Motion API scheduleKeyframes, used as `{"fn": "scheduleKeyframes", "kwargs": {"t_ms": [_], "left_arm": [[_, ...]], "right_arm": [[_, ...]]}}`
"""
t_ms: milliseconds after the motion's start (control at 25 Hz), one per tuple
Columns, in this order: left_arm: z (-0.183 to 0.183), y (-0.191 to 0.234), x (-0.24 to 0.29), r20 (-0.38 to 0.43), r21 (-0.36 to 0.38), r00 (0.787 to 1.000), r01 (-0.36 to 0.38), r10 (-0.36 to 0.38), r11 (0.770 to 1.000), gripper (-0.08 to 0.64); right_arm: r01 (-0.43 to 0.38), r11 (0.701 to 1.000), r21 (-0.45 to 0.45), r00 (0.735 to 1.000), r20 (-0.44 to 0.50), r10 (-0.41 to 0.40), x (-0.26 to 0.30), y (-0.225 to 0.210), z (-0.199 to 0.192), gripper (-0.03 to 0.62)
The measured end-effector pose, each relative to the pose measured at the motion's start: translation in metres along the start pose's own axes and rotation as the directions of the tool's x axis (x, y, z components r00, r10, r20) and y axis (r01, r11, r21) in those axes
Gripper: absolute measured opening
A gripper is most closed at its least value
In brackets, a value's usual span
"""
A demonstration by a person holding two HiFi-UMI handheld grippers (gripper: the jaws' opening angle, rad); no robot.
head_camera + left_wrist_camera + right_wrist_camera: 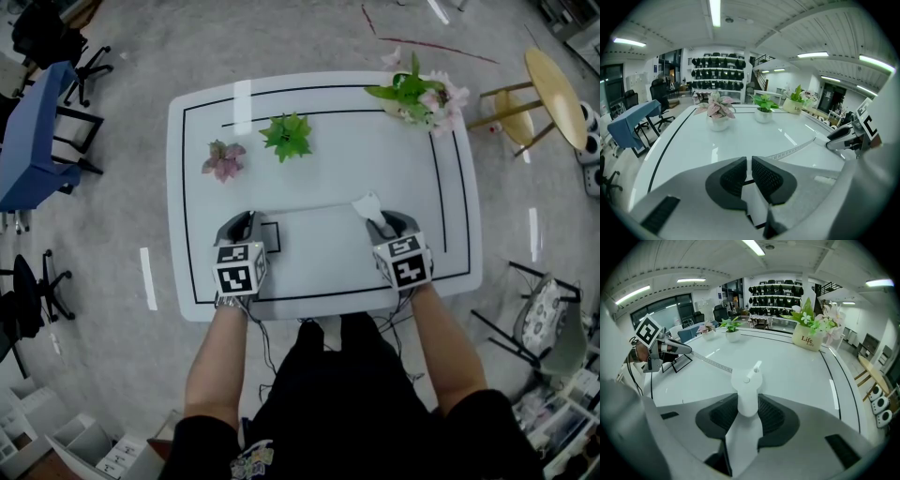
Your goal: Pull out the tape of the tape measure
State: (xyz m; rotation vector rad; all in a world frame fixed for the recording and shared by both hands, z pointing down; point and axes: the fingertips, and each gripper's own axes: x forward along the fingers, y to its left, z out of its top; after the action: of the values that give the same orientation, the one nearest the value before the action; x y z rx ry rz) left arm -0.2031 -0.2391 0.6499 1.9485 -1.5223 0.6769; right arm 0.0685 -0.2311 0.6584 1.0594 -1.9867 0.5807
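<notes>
**Desk:** Forearms (220, 366) fill the bottom of the head view. What's on the table (328, 159)?

**Photographer:** Two hand-held grippers. The left gripper (246, 223) and right gripper (380, 217) sit well apart near the front edge. A thin tape (314, 210) is stretched between them from the white tape measure (367, 204).

**Desk:** Left gripper view?

**Photographer:** Jaws almost together, pinched on the tape's end as far as it shows. The marked tape (792, 151) runs off right, low over the table, to the other gripper.

**Desk:** And the right gripper view?

**Photographer:** Jaws clamped on the tape measure (746, 385), which stands upright between them. The tape leaves it toward the left.

**Desk:** So how is the pull done well?

**Photographer:** My read: a good length is already out. Hold both grips firm and draw the grippers straight apart along the tape's line, low and level. That way it neither twists nor slips from that narrow pinch.
</notes>
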Motion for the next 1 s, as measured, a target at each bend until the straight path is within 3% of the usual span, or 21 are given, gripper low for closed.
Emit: {"fn": "scheduleKeyframes", "kwargs": {"t_ms": [600,1000], "left_arm": [[0.001,-0.007,-0.001,0.013,0.004,0.999,0.032,-0.032,0.999,0.046],[0.003,-0.018,0.002,0.012,0.028,0.997,0.08,-0.08,0.996,0.133]], "right_arm": [[0.0,1.0,-0.002,1.0,-0.006,0.0,-0.001,0.0,0.0,0.132],[-0.001,1.0,-0.001,1.0,-0.004,0.001,-0.001,0.0,0.0,0.133]]}}
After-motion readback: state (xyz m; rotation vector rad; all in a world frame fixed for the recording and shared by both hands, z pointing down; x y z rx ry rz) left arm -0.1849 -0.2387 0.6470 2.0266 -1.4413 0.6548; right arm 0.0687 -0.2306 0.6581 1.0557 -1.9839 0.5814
